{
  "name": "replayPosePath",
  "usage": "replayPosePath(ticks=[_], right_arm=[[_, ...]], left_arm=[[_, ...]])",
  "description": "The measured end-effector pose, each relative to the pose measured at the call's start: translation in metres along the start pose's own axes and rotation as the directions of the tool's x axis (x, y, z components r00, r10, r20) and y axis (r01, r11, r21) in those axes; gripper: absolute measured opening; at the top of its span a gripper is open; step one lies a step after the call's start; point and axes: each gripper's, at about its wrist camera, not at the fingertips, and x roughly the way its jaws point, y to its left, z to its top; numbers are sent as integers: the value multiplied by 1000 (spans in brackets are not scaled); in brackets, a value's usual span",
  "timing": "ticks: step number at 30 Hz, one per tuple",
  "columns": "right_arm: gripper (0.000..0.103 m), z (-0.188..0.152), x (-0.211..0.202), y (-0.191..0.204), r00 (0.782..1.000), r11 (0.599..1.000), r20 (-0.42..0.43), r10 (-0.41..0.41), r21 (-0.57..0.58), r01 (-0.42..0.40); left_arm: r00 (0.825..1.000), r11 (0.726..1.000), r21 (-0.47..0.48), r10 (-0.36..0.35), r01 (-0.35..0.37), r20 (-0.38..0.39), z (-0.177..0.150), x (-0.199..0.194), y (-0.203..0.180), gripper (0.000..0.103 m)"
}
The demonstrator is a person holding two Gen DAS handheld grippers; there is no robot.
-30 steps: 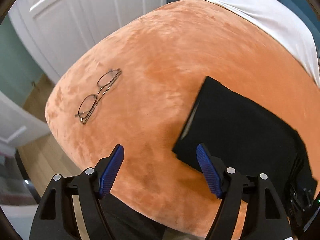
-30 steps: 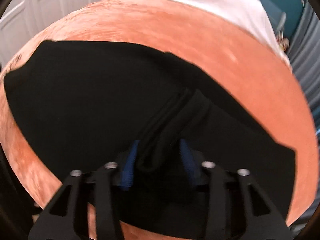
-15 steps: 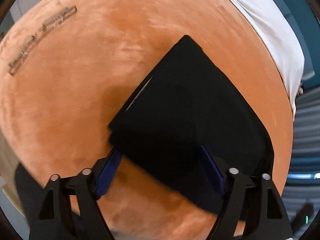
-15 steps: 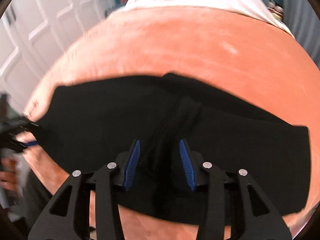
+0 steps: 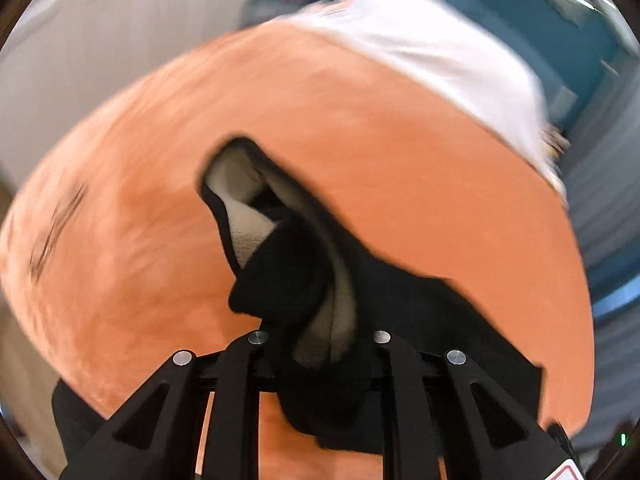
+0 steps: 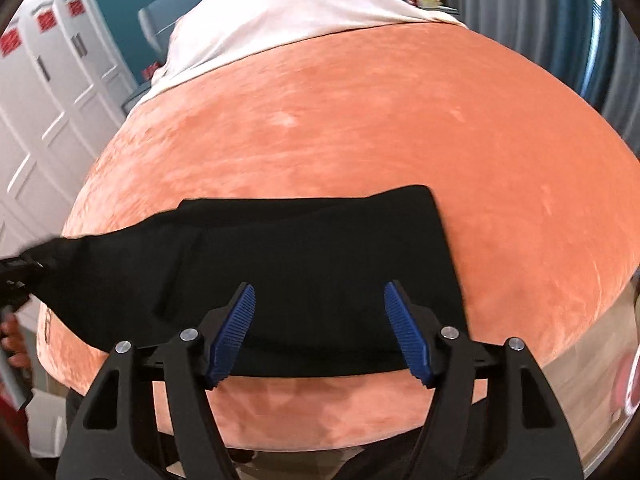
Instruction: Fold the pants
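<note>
The black pants (image 6: 312, 256) lie folded on an orange plush bed (image 6: 380, 120). In the right wrist view my right gripper (image 6: 320, 334) hovers over their near edge. Its jaws are opening, the blue pads (image 6: 234, 332) stand clear of the cloth and nothing is pinched. In the left wrist view my left gripper (image 5: 320, 344) is shut on one end of the pants (image 5: 288, 280) and holds it raised off the bed, so the cream fleece lining (image 5: 248, 216) shows. The left gripper (image 6: 16, 276) also appears at the far left of the right wrist view, pulling that end taut.
A pair of glasses (image 5: 56, 232), blurred, lies on the bed left of the pants. White bedding (image 6: 288, 20) covers the far end of the bed. White cupboard doors (image 6: 48, 92) stand to the left, grey curtains (image 6: 616, 52) to the right. A hand (image 6: 12, 340) shows at the left edge.
My left gripper moved onto the pants' end, shut on it and lifted it, baring the lining. My right gripper let go of the bunched cloth, widened and pulled back.
</note>
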Motion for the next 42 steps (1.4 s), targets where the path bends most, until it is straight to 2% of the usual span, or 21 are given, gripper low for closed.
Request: replayPosePath(ticks=[2, 4, 5, 7, 9, 11, 15, 18, 20, 22, 26, 29, 30, 31, 32, 33, 34, 36, 37, 40, 42], right_arm=[[66, -1, -4, -12, 1000, 999, 11, 21, 43, -21], [77, -3, -4, -22, 1000, 997, 21, 20, 72, -21], [78, -6, -4, -30, 1000, 996, 23, 19, 84, -21], [78, -10, 1, -42, 1000, 995, 1, 13, 98, -13], [78, -15, 3, -56, 1000, 993, -17, 14, 120, -12], [78, -18, 1, -68, 1000, 989, -15, 17, 146, -15], [78, -17, 2, -83, 998, 982, -11, 63, 180, -60], [78, -12, 18, -82, 986, 962, -36, 166, 224, -153], [78, -6, 30, -75, 952, 917, -54, 301, 288, -274], [78, 2, 51, -64, 904, 867, -91, 418, 337, -367], [78, 9, 86, -45, 885, 872, -192, 424, 349, -343], [78, 8, 104, -31, 846, 838, -204, 492, 375, -396], [62, 9, 109, -23, 848, 847, -210, 486, 353, -398], [36, 9, 113, -16, 857, 867, -230, 461, 321, -381], [24, 11, 117, -4, 864, 892, -261, 431, 267, -364], [11, 13, 116, 3, 874, 904, -263, 409, 244, -350], [10, 17, 110, 10, 884, 916, -257, 389, 208, -343], [9, 37, 79, 26, 893, 914, -195, 405, 119, -388], [9, 48, 63, 31, 899, 913, -160, 408, 79, -400], [9, 85, 14, 25, 929, 928, -30, 370, -30, -371], [14, 96, 22, 9, 954, 952, -33, 298, -63, -300]], left_arm=[[998, 991, 119, -62, 61, 6, -12, -13, -55, 14], [992, 960, 248, -120, 128, -47, -39, -10, -117, 19], [988, 944, 296, -130, 149, -84, -54, -4, -141, 21], [973, 894, 407, -110, 187, -205, -98, 27, -187, 30], [943, 861, 477, -7, 174, -332, -140, 63, -212, 30], [917, 872, 467, 55, 148, -395, -162, 79, -213, 30], [953, 842, 530, 68, 105, -295, -166, 59, -206, 31], [953, 848, 520, 68, 101, -295, -161, 58, -203, 34], [945, 843, 531, 102, 84, -310, -162, 70, -205, 37], [940, 833, 548, 124, 76, -319, -174, 74, -201, 37], [952, 791, 610, 155, 40, -263, -189, 59, -194, 37], [954, 773, 635, 185, 8, -238, -200, 51, -190, 45], [953, 776, 631, 180, 14, -243, -201, 48, -186, 46], [954, 775, 632, 177, 17, -242, -203, 43, -182, 46], [956, 767, 641, 172, 20, -236, -204, 38, -180, 46], [960, 765, 643, 155, 33, -234, -203, 32, -177, 56], [965, 773, 632, 121, 57, -235, -200, 21, -171, 64], [974, 790, 608, 67, 82, -218, -192, 1, -158, 67], [980, 795, 599, 37, 91, -198, -186, -12, -151, 72], [996, 820, 571, 12, 38, -83, -165, -44, -129, 81], [999, 837, 547, 25, 0, -38, -153, -52, -115, 83]])
